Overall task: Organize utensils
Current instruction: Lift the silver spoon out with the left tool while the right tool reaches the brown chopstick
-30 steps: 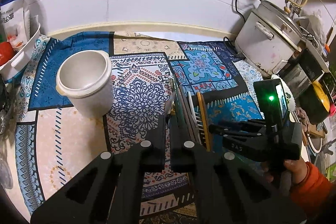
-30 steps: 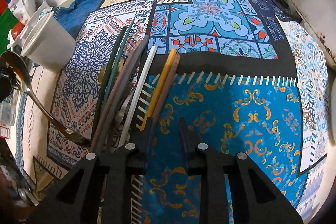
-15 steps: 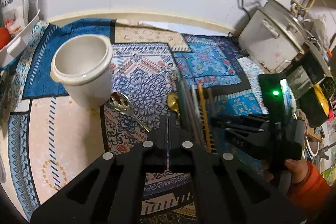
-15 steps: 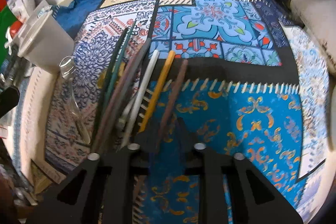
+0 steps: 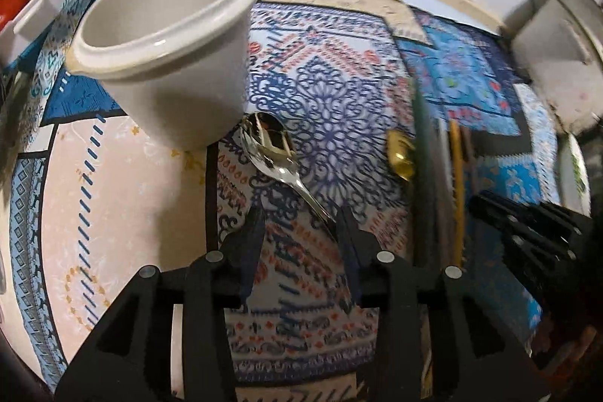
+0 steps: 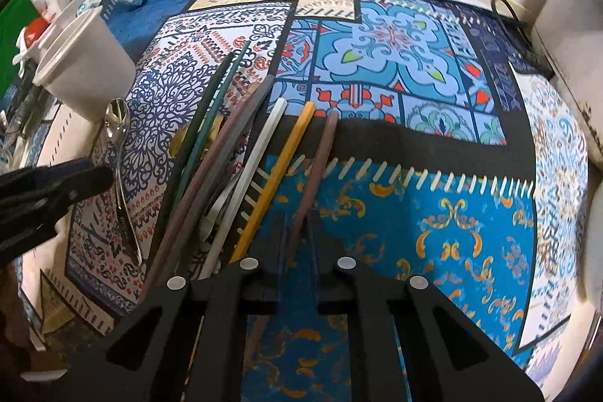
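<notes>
Patterned blue cloth (image 6: 433,36) covers the whole counter I'm working over, with a white wall behind and a metal pot (image 5: 557,48) at the far right. The cream cup (image 5: 166,36) stands empty, so nothing is sorted yet, I'd say. The chopsticks (image 6: 226,145) lie loose in a fan on the cloth, a gold spoon (image 5: 400,153) half under them. The silver spoon (image 5: 269,145) lies just beside the cup's base; my left gripper (image 5: 297,217) has just opened partway, its handle between the jaws, apparently loose. My right gripper (image 6: 297,213) has just pinched a brown chopstick (image 6: 318,161).
</notes>
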{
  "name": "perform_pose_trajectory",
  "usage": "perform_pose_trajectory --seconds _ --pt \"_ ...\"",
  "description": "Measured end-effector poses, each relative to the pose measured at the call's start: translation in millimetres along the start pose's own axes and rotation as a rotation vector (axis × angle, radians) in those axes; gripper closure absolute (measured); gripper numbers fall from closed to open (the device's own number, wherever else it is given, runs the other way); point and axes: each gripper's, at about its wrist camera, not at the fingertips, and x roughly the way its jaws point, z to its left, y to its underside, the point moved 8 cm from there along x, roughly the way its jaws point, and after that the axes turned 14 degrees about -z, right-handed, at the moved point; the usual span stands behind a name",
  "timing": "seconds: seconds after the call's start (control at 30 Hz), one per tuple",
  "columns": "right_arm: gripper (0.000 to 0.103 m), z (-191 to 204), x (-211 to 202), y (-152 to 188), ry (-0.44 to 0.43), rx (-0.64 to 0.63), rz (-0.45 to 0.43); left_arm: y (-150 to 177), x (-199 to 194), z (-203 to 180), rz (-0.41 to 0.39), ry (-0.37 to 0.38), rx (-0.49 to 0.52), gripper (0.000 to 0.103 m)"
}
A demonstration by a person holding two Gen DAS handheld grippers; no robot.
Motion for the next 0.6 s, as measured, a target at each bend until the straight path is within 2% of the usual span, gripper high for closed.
perform_pose_trajectory --seconds 0.2,0.37,0.5,0.6 --pt "0.096 -4 4 -8 -0.072 -0.022 -0.005 -14 13 1 -0.027 -0.034 0.003 0.063" --pt "0.097 -11 8 -15 -0.130 -0.011 0.005 -24 21 -8 -0.041 -0.005 0.022 0.063" --pt "0.097 -7 10 -18 -0.116 -0.035 0.024 -35 29 -13 -0.047 -0.005 0.049 0.063" --pt "0.097 -3 10 -17 -0.070 -0.069 0.033 -42 35 -15 -0.045 -0.028 0.069 0.063"
